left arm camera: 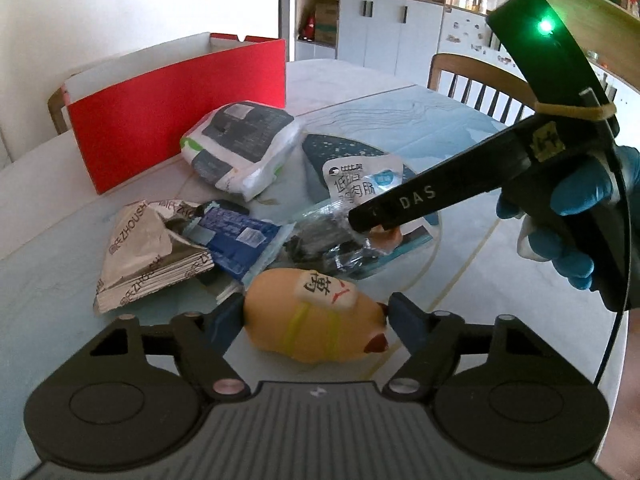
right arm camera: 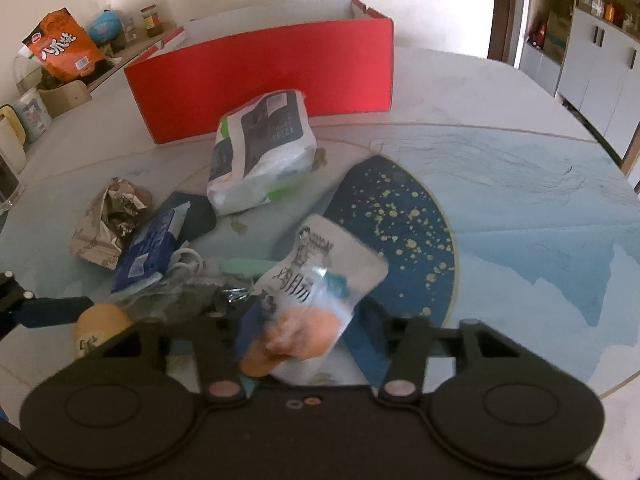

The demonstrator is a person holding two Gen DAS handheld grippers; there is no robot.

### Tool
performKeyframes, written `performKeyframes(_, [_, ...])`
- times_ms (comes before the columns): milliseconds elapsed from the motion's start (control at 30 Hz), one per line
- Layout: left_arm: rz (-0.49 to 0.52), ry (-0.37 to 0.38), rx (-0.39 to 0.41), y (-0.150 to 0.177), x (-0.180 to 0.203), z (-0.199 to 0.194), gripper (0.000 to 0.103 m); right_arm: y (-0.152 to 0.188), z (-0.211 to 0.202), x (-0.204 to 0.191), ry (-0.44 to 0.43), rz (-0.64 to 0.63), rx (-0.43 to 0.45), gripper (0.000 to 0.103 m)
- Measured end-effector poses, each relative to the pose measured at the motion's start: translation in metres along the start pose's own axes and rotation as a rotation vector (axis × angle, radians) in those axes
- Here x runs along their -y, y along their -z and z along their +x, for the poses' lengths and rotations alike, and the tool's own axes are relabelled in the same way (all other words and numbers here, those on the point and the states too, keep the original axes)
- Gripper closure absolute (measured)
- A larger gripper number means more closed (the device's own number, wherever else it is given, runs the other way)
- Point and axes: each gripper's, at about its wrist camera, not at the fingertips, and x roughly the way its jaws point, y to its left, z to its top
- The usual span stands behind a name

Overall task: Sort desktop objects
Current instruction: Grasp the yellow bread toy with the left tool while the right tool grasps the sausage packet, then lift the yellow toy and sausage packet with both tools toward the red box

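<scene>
Yellow toy [left arm camera: 320,316]: lies on the table [left arm camera: 500,264] between the left gripper [left arm camera: 316,312] pads, apparently clamped, long axis running 9 to 3 o'clock. Right gripper [right arm camera: 304,332] grasps the snack pouch [right arm camera: 320,280] at 1 o'clock; red box [left arm camera: 172,108] at 11.

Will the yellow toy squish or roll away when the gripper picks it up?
The yellow toy looks like soft rubber, so it may squish a little between the left gripper pads. Its rounded, egg-like body could roll or slip if held loosely. It looks small and hollow, so probably light.
</scene>
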Motion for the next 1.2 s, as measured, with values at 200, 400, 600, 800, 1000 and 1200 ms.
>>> performKeyframes(200, [-0.005, 0.006, 0.0, -0.003, -0.002, 0.001, 0.03, 0.0, -0.003, 0.0, 0.003, 0.006, 0.005, 0.058])
performKeyframes(400, [-0.018, 0.012, -0.003, -0.004, -0.004, -0.001, 0.033, 0.001, -0.01, 0.0, 0.019, 0.007, 0.024, 0.059])
performKeyframes(600, [-0.027, 0.025, 0.001, -0.006, -0.006, -0.008, 0.034, 0.002, -0.022, 0.002, 0.039, 0.014, 0.046, 0.059])
performKeyframes(800, [-0.036, 0.029, 0.008, -0.009, -0.008, -0.016, 0.034, 0.003, -0.034, 0.003, 0.067, 0.03, 0.071, 0.06])
performKeyframes(1000, [-0.037, 0.019, 0.011, -0.014, -0.01, -0.024, 0.034, 0.004, -0.046, 0.002, 0.076, 0.037, 0.089, 0.06])
performKeyframes(1200, [-0.041, 0.012, 0.029, -0.019, -0.013, -0.035, 0.034, 0.005, -0.058, -0.004, 0.077, 0.035, 0.106, 0.061])
